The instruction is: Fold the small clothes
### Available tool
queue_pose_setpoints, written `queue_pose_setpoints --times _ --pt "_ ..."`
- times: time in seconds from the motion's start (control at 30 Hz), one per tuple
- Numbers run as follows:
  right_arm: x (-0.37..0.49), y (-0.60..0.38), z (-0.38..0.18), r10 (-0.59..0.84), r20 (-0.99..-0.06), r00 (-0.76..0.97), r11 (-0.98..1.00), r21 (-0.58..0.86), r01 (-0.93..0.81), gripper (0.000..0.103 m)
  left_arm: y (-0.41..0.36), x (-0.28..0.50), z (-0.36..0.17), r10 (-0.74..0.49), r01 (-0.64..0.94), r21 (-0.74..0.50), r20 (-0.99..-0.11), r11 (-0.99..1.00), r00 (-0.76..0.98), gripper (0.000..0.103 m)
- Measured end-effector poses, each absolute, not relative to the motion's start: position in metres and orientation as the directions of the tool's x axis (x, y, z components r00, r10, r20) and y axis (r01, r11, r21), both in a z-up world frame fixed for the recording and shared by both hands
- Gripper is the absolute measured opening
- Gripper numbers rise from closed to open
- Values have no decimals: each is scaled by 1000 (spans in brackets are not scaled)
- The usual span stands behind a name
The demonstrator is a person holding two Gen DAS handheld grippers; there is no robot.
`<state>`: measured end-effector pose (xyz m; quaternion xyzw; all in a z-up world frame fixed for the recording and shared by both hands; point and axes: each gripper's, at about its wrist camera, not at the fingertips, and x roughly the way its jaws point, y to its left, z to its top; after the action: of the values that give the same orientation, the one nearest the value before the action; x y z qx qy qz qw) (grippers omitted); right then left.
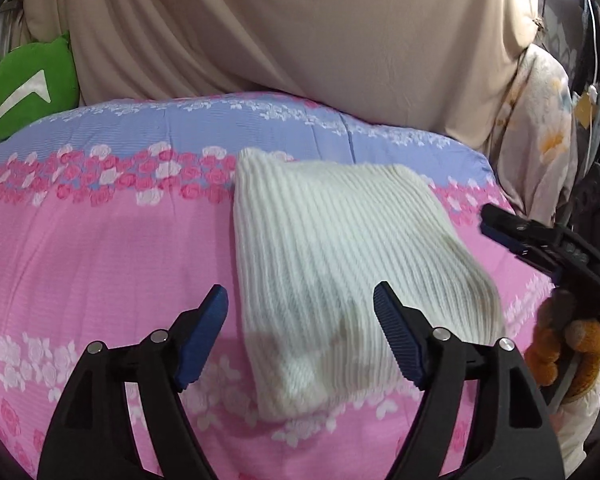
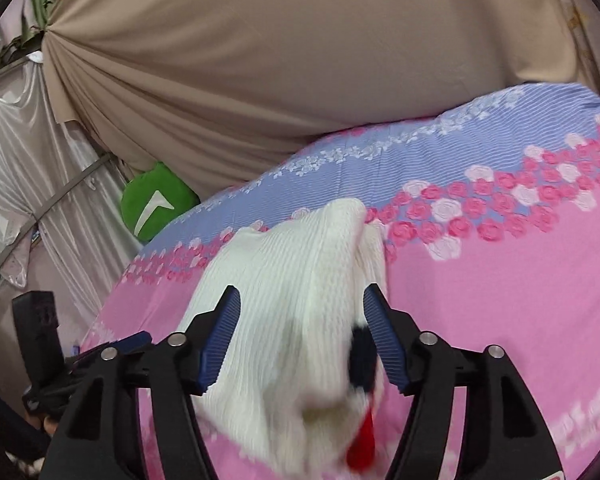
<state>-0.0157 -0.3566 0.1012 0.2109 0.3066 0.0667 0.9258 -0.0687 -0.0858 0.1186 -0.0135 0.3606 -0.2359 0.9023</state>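
The folded knit garment (image 1: 340, 264) lies on the bedspread (image 1: 100, 248), toward the bed's right side as the left wrist view has it, its far corner reaching the flower band that runs across the bed. The left gripper (image 1: 300, 336) hangs over the garment's near end, one finger on either side of it. The right gripper (image 2: 300, 340) is over the garment too. Behind the bed's far edge hangs a draped curtain (image 1: 300, 32); a cushion (image 1: 28, 88) sits at the far left corner.
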Motion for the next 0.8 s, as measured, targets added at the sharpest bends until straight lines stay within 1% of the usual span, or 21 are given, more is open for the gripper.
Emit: queue_pose_setpoints --times 0.07,0.1,0.13,0.17,0.23,0.27,0.3,0.33,0.37,0.4,0.43,0.47,0.5,0.53,0.57,0.6,0.67,0.73,0.8 --pt "16 -352 88 208 -611 764 924 379 52 68 -91 -54 119 -426 397 -204 -654 895 625 73" --pt "28 -350 83 200 -638 744 933 357 55 56 -93 -47 118 -427 388 -217 -661 896 616 73" --pt "37 -347 80 216 -650 729 935 352 36 20 -92 -43 117 -433 385 -230 -663 894 610 73" --pt "38 -347 84 238 -634 736 930 367 15 18 -93 -41 117 -439 381 -243 -662 892 607 73" --pt "22 -349 106 331 -513 792 899 427 -99 16 -94 -39 117 -440 382 -242 -654 892 615 73" --pt "13 -354 115 358 -453 816 884 446 -140 16 -95 -39 116 -430 381 -227 -653 896 624 73" --pt "9 -360 116 364 -433 825 876 459 -146 16 -97 -37 114 -414 377 -208 -656 903 631 73" --pt "13 -370 109 353 -457 816 874 473 -114 15 -99 -33 109 -395 372 -186 -668 910 631 73" --pt "22 -378 95 321 -516 794 882 468 -52 15 -102 -29 103 -381 368 -173 -682 914 625 74" --pt "36 -383 75 278 -603 747 898 439 20 16 -105 -24 96 -373 367 -168 -697 915 613 74" --pt "47 -387 51 243 -674 697 911 406 74 19 -108 -20 87 -368 368 -165 -714 915 596 76" --pt "43 -391 43 263 -643 719 891 448 75 20 -111 -17 80 -371 374 -167 -722 912 584 77" --pt "40 -392 46 276 -636 720 879 470 77 21 -112 -16 75 -356 369 -150 -727 917 588 79" --pt "32 -390 58 255 -638 727 889 450 83 22 -112 -17 74 -341 361 -134 -722 923 602 85" --pt "22 -386 71 216 -623 752 906 415 84 24 -111 -18 74 -335 359 -127 -718 925 610 85" --pt "8 -380 84 186 -596 781 917 390 79 30 -109 -18 75 -336 359 -128 -717 924 610 85" --pt "-21 -370 99 204 -540 817 916 400 36 33 -106 -18 77 -343 358 -138 -714 923 610 85" --pt "-50 -361 98 244 -498 832 900 436 -4 50 -102 -22 79 -354 357 -154 -711 921 608 85" --pt "-68 -352 90 257 -508 822 896 444 -7 52 -101 -28 82 -358 357 -157 -704 921 614 84"
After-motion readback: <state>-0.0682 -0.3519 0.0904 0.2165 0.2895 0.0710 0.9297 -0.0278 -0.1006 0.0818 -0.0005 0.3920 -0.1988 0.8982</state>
